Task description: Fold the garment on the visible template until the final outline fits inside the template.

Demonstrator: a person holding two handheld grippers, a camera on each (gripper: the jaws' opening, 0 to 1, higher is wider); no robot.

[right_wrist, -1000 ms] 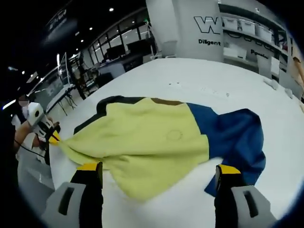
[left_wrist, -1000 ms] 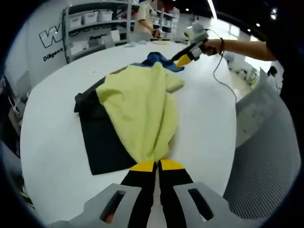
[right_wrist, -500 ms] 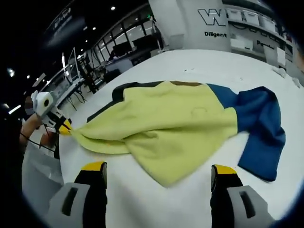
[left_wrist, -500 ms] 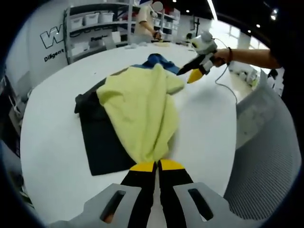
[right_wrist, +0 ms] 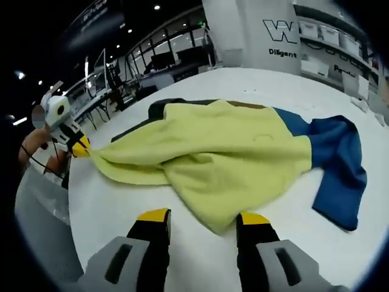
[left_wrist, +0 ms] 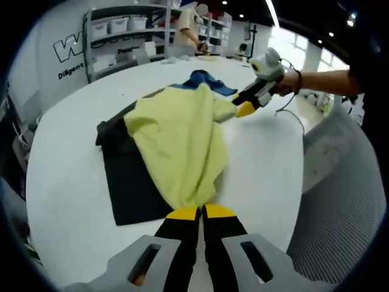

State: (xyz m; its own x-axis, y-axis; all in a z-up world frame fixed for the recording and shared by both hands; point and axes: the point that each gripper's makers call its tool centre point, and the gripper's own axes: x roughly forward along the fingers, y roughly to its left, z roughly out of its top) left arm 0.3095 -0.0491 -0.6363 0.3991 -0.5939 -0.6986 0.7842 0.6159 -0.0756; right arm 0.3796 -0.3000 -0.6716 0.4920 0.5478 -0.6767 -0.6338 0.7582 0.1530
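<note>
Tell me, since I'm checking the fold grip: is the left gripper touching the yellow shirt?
Touching. In the left gripper view, the left gripper has its jaws shut on the yellow shirt's near edge, with cloth running straight into the yellow tips.

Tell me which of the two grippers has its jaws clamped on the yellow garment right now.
The left gripper: its jaws are closed on an edge of the yellow garment. The right gripper has its jaws apart, straddling a folded corner without pinching.

garment (left_wrist: 179, 143) on template (left_wrist: 130, 182), on table (left_wrist: 67, 182)
</note>
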